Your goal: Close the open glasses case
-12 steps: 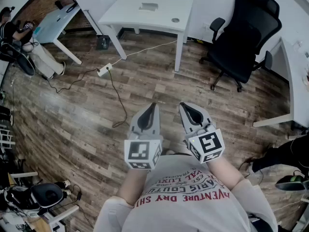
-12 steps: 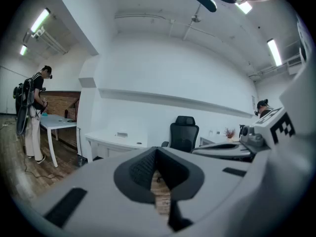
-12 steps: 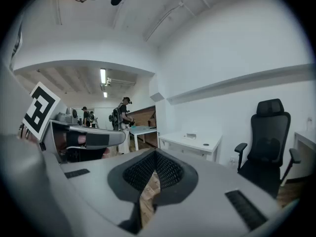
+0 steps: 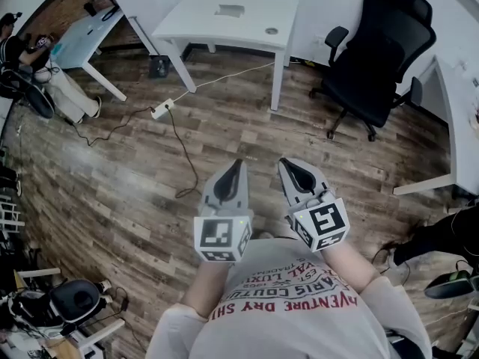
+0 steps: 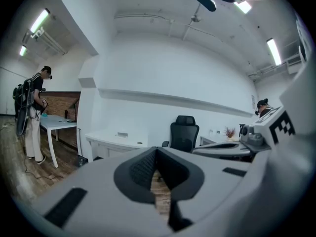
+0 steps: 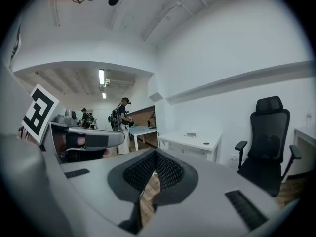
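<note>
No glasses case shows for certain in any view. A small grey object (image 4: 230, 10) lies on the white table (image 4: 202, 22) far ahead; what it is cannot be told. Both grippers are held close to the person's chest, above the wooden floor. My left gripper (image 4: 237, 164) points forward with its jaws together and nothing between them; in the left gripper view the left gripper (image 5: 157, 153) has its tips meeting. My right gripper (image 4: 286, 164) stands beside it, also shut and empty, and the right gripper (image 6: 155, 155) shows the same in its own view.
A black office chair (image 4: 378, 58) stands at the right, next to another white desk (image 4: 453, 111). A power strip with cables (image 4: 162, 109) lies on the floor. A light-blue table (image 4: 86, 28) and a person (image 4: 15, 47) are at the far left.
</note>
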Tool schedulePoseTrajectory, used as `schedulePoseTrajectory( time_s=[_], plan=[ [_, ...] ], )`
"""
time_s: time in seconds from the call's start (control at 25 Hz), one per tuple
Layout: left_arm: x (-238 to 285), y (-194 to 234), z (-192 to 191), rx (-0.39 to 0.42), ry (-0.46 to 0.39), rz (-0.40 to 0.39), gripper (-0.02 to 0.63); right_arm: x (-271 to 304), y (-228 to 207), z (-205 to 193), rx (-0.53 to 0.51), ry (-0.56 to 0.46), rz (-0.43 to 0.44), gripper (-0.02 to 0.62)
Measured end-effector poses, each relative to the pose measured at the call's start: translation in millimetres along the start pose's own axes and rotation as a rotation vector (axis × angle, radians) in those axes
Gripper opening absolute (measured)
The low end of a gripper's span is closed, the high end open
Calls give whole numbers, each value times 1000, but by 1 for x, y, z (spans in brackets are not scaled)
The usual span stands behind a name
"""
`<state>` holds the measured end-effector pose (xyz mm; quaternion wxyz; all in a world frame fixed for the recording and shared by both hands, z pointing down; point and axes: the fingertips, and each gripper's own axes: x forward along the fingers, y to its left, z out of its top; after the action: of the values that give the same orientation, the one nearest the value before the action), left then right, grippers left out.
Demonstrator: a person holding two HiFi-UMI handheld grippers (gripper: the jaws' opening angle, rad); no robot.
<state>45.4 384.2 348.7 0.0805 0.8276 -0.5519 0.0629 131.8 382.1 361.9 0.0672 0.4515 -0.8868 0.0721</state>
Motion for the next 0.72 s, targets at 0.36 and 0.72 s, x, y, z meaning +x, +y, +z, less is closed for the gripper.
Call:
schedulePoseTrajectory(
  time_s=[0.36, 0.72],
  plan=[
    [17, 35, -5, -2, 21, -35, 5, 41, 5, -4, 42, 17, -22, 11],
    [53, 119, 15, -10, 10, -52, 5, 123, 13, 16, 102, 23, -39, 11]
  ],
)
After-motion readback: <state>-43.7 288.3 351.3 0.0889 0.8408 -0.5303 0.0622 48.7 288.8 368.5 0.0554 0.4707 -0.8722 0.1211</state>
